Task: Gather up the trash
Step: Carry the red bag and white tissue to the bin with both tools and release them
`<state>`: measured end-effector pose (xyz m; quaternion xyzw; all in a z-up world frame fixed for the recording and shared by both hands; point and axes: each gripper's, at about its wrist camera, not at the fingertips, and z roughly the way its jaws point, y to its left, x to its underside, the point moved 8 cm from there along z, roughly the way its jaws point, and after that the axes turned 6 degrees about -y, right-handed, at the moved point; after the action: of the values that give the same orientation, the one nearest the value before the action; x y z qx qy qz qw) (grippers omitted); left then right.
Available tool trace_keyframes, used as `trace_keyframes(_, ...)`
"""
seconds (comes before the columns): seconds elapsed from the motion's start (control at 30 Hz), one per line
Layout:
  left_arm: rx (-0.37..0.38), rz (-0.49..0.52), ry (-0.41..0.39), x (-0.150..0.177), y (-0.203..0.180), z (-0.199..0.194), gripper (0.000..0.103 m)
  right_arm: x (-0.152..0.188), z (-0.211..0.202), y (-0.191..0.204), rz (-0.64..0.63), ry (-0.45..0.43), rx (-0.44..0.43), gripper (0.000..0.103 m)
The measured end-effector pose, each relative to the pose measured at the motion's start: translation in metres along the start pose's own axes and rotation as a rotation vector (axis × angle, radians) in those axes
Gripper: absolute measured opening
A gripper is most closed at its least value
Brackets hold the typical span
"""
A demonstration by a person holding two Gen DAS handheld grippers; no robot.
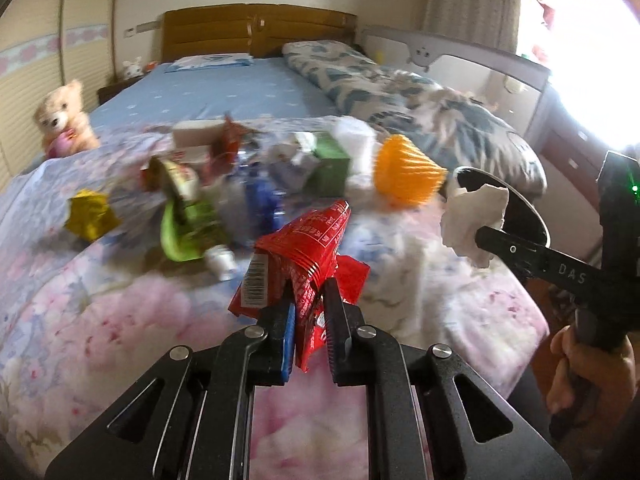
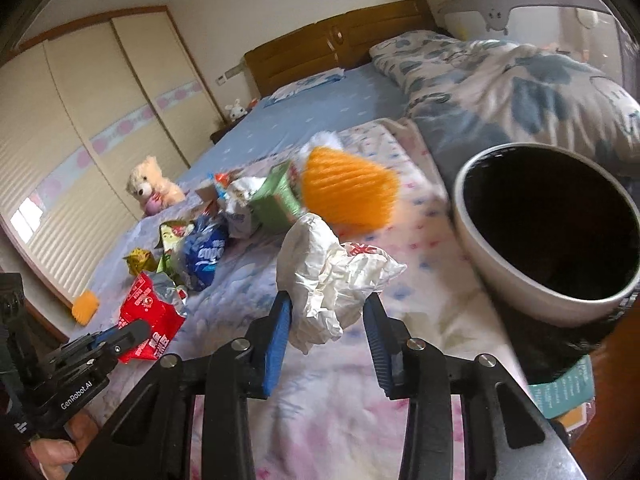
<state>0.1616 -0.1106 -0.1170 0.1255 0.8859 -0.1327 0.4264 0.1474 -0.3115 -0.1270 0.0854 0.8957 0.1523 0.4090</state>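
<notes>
My left gripper (image 1: 309, 288) is shut on a crumpled red snack wrapper (image 1: 312, 236), held just above the flowered bedspread (image 1: 120, 320). The right wrist view shows that gripper (image 2: 136, 328) at lower left with the red wrapper (image 2: 148, 308). My right gripper (image 2: 328, 300) is shut on a ball of crumpled white paper (image 2: 332, 268), lifted off the bed. To its right is a white bin (image 2: 500, 280) with a dark inside. In the left wrist view the right gripper (image 1: 476, 232) holds the white paper (image 1: 472, 216) in front of the bin (image 1: 532, 208).
Further up the bed lies a pile of trash: an orange foam net (image 1: 408, 172), a green box (image 1: 330, 164), a blue bag (image 1: 260, 200), a green wrapper (image 1: 188, 228) and a yellow wrapper (image 1: 90, 216). A teddy bear (image 1: 64, 120) sits at the left, a rolled duvet (image 1: 400, 92) at the right.
</notes>
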Motion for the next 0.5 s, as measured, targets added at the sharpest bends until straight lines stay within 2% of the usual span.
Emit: trace_keyframes(0.5, 0.152, 0.085, 0.015, -0.028, -0.098, 0.029, 0.011, -0.029, -0.042, -0.087, 0.092, -0.076, 0.121, 0.037)
